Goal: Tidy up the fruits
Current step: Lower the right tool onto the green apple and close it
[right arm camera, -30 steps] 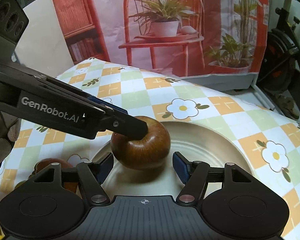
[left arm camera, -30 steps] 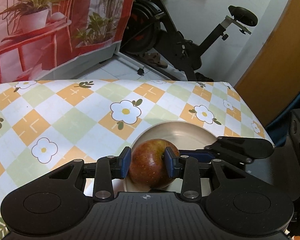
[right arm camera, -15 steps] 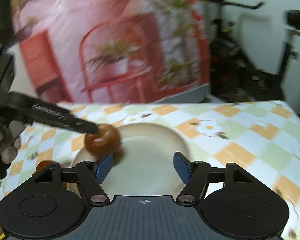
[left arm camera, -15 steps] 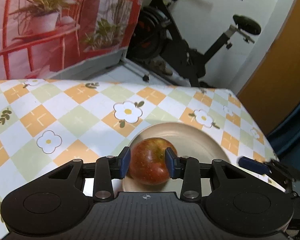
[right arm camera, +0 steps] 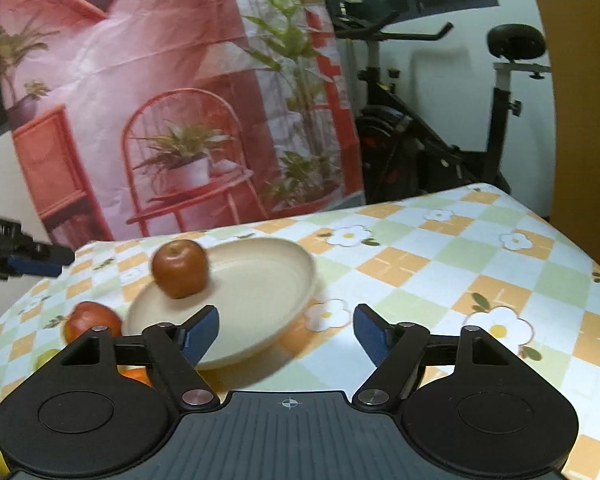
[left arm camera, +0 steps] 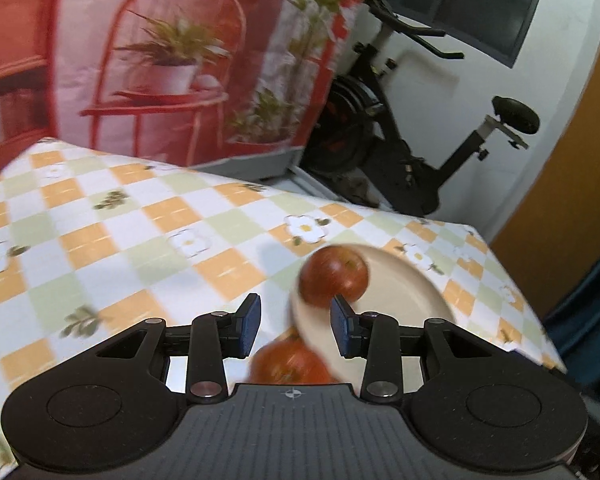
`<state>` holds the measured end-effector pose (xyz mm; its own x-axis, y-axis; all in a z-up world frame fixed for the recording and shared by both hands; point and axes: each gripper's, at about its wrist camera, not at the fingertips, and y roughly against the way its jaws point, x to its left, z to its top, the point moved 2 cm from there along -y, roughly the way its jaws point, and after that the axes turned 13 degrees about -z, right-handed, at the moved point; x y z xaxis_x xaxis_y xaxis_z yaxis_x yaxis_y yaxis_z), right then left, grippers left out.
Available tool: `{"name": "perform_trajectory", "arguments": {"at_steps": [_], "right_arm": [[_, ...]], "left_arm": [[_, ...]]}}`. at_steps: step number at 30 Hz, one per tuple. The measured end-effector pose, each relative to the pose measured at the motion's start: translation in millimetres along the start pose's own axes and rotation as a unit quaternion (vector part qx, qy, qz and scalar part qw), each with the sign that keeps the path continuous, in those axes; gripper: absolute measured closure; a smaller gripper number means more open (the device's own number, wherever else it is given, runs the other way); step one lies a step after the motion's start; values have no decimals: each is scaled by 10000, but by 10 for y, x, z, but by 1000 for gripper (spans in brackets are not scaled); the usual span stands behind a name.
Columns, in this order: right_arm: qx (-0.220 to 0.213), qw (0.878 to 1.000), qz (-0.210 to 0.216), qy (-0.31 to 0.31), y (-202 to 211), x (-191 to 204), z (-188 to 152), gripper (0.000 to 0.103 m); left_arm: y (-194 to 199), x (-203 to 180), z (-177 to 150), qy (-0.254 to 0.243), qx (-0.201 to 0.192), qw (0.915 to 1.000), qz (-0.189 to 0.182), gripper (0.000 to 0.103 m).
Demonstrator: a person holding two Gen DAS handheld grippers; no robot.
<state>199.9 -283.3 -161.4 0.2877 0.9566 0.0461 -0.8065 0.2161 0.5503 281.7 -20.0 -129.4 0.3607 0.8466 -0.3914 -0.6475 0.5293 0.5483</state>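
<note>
Two red-brown round apples show: one (right arm camera: 179, 268) sits at the rim of the shallow cream plate (right arm camera: 276, 276), the second (right arm camera: 94, 320) lies on the checked flowered tabletop (right arm camera: 480, 280) beside the plate. Each looks firm, smooth, moderately heavy and prone to roll, so I would grip across the widest part. The left gripper (left arm camera: 295, 322) tilts downward, jaws narrowly apart and empty. The right gripper (right arm camera: 286, 330) angles down, jaws opening, nothing between them.
</note>
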Motion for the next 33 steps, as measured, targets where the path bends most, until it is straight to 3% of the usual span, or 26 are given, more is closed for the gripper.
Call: {"name": "perform_trajectory", "arguments": {"at_steps": [10, 18, 28, 33], "right_arm": [[160, 9985, 390, 355, 159, 293, -149, 30], [287, 9975, 523, 384, 187, 280, -249, 30], [484, 9920, 880, 763, 208, 387, -337, 37], [630, 9906, 951, 761, 177, 370, -336, 48]], "left_arm": [[407, -60, -393, -70, 8, 9996, 291, 63], [456, -129, -431, -189, -99, 9993, 307, 63], [428, -215, -605, -211, 61, 9992, 328, 62], [444, -169, -613, -95, 80, 9992, 389, 62]]}}
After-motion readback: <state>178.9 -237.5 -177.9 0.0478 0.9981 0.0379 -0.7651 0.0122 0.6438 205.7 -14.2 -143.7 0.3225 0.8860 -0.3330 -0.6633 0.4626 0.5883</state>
